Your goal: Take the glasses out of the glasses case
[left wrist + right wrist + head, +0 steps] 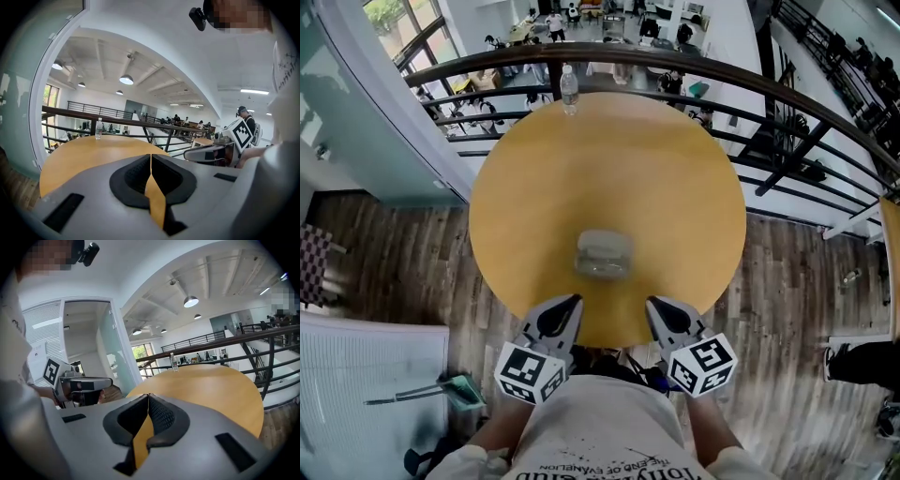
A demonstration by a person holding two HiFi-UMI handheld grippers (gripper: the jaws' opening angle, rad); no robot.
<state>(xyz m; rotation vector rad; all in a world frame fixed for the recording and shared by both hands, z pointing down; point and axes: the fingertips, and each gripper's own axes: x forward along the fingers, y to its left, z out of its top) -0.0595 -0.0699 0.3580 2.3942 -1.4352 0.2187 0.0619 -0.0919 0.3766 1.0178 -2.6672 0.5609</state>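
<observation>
A grey glasses case (603,253) lies with its lid down on the round wooden table (534,178), a little nearer the front edge than the middle. No glasses show. My left gripper (570,305) and right gripper (656,306) hover at the table's front edge, either side of the case and short of it, touching nothing. Both are shut, tips together, empty. In the left gripper view the left gripper (151,158) points across the table (89,152); the case is hidden there. The right gripper (148,398) likewise shows only the table top (211,385).
A clear water bottle (569,90) stands at the table's far edge, against a dark curved railing (694,66) over a drop to a lower floor. Wooden floor (394,253) surrounds the table. The person's torso is close behind both grippers.
</observation>
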